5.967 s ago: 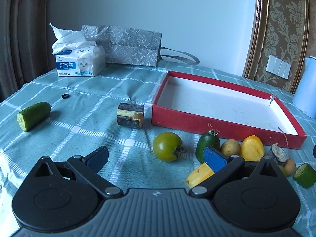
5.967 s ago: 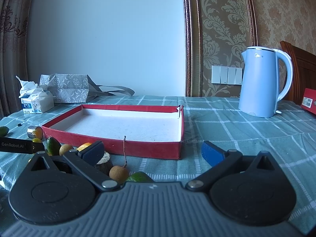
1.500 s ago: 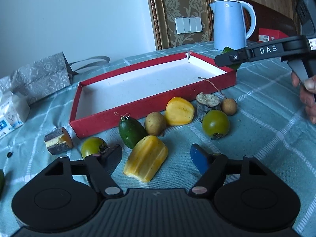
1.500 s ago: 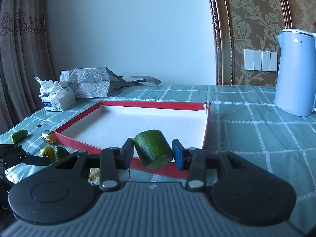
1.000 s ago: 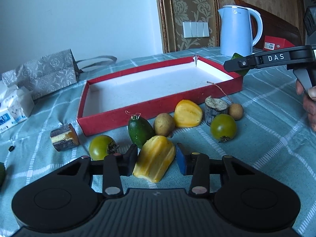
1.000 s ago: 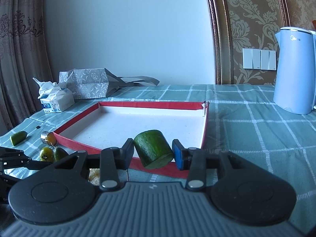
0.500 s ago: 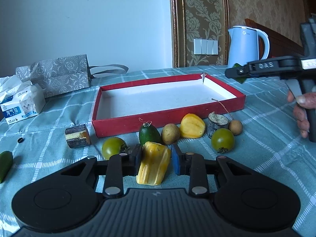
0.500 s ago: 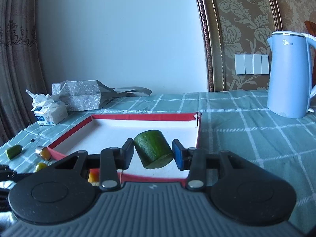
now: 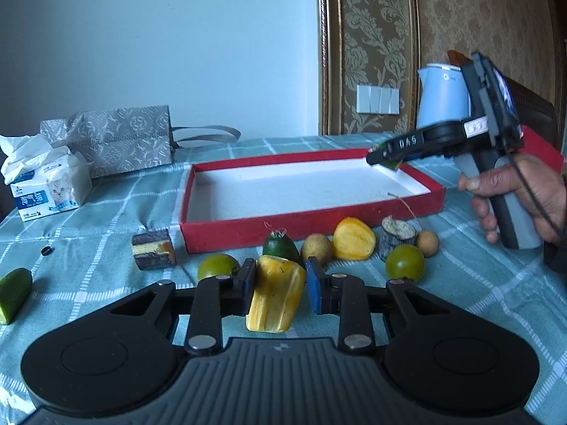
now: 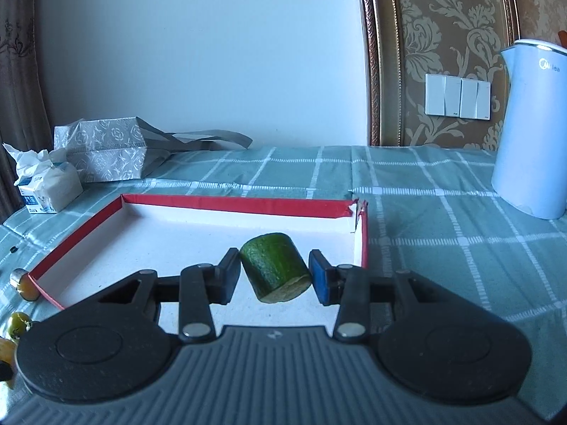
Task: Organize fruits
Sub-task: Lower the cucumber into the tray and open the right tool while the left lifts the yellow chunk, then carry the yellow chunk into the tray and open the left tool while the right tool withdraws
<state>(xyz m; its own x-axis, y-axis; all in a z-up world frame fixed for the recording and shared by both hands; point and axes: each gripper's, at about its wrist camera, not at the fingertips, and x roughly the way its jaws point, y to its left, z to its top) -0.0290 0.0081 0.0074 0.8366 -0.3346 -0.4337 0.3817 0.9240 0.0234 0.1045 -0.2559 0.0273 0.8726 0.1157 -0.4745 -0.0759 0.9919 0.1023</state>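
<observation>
Left wrist view, left to right on the bench (image 9: pixel 106 212): 1 tissue pack (image 9: pixel 46 186), 1 grey patterned bag (image 9: pixel 120 141), 1 green cucumber piece (image 9: pixel 14 292) at the far left edge, 1 small black ring (image 9: pixel 45 250), 1 dark layered block (image 9: pixel 154 253). Then the fruit cluster just in front of the red tray (image 9: pixel 219 230): 2 green round fruits, one left (image 9: pixel 216 265) and one right (image 9: pixel 405 265); 1 dark green oval fruit (image 9: pixel 280 246); 1 brownish round fruit (image 9: pixel 316 249); 1 yellow chunk (image 9: pixel 354 239); 1 stump-like piece (image 9: pixel 397 233); 1 small brown ball (image 9: pixel 427 243). The tray's white floor is bare in this view.

Left claw (image 9: pixel 278 292) has just been closing and now grips 1 yellow ridged fruit piece (image 9: pixel 276 295), pads pressed on both sides, near the bench in front of the cluster.

Right claw (image 10: pixel 274 272) grips 1 cut cucumber chunk (image 10: pixel 274 267), held over the tray (image 10: pixel 230 202) near its right end. In the left view that claw (image 9: pixel 384 157) shows over the tray's far right corner, with 1 hand (image 9: pixel 521 202) on its handle.

Far right: 1 light blue kettle (image 10: pixel 531 131); 1 bank of wall switches (image 10: pixel 457 99).
</observation>
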